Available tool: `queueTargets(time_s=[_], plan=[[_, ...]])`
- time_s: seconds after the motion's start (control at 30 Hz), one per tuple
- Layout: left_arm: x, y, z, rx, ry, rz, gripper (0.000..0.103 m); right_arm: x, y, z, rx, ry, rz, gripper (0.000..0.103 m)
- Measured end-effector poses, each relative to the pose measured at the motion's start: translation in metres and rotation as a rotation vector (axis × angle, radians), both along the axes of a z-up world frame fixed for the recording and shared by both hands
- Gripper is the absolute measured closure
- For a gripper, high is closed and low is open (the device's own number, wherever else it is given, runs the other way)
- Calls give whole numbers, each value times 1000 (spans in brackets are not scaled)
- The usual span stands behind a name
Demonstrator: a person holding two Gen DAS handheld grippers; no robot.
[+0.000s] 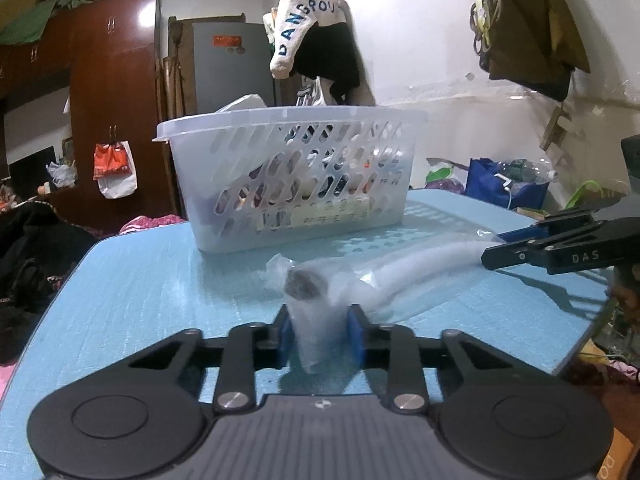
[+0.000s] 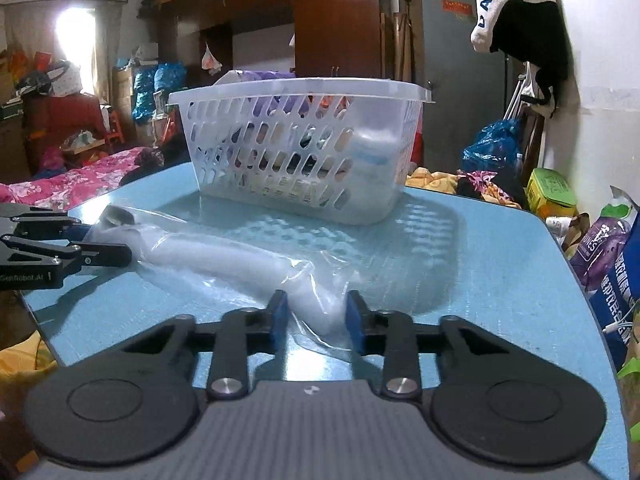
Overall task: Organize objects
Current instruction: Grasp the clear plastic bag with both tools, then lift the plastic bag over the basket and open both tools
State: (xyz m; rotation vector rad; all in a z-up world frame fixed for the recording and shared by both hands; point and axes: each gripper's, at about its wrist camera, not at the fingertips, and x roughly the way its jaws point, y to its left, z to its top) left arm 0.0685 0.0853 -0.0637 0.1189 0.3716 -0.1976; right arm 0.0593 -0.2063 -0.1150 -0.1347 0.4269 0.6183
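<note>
- The blue table (image 1: pixel 132 280) carries everything I work on.
- A white slotted basket (image 1: pixel 288 176), already part full, stands at the table's far side, probably where things go.
- A white hose in a clear bag (image 2: pixel 224 256) lies in front of the basket.
- My left claw (image 1: pixel 320 334) grips the bag's metal-fitting end.
- My right claw (image 2: pixel 316 320) grips the other end, so I can lift it level.

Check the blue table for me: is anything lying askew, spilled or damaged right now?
Nothing looks spilled or broken. The one thing still out of the white slotted plastic basket is a bent white hose in a clear plastic bag, lying across the blue table. The left tool and right tool each clamp one end.
</note>
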Motion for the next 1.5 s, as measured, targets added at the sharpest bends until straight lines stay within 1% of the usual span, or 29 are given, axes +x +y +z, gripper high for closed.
queueTargets(time_s=[0.07,0.2,0.43,0.5,0.87,1.0,1.17,1.3,1.4,1.43,1.5], plan=[[-3,-1,0,5,-12,-6,77,-1,-1,0,-1,-9,3,75],[-7,0,1,6,-31,-18,78,-5,-1,2,0,-24,13,79],[-15,3,8,-14,-74,-37,78,-14,-4,10,16,-57,11,83],[-17,4,9,-17,-85,-38,79,-16,-6,13,23,-64,11,87],[-24,9,15,-33,-123,-52,79,-20,-8,19,37,-93,15,89],[-28,12,24,-35,-150,-52,79,-25,-7,29,42,-119,18,90],[-31,10,50,-17,-212,-54,79,-25,-7,56,61,-166,18,90],[-24,7,82,19,-275,-58,79,-14,-5,82,66,-204,18,90],[-5,5,113,42,-306,-57,79,4,-1,107,87,-230,18,90],[3,3,122,52,-310,-56,79,11,2,117,92,-248,16,90],[25,1,142,64,-309,-47,79,25,7,131,107,-252,14,90]])
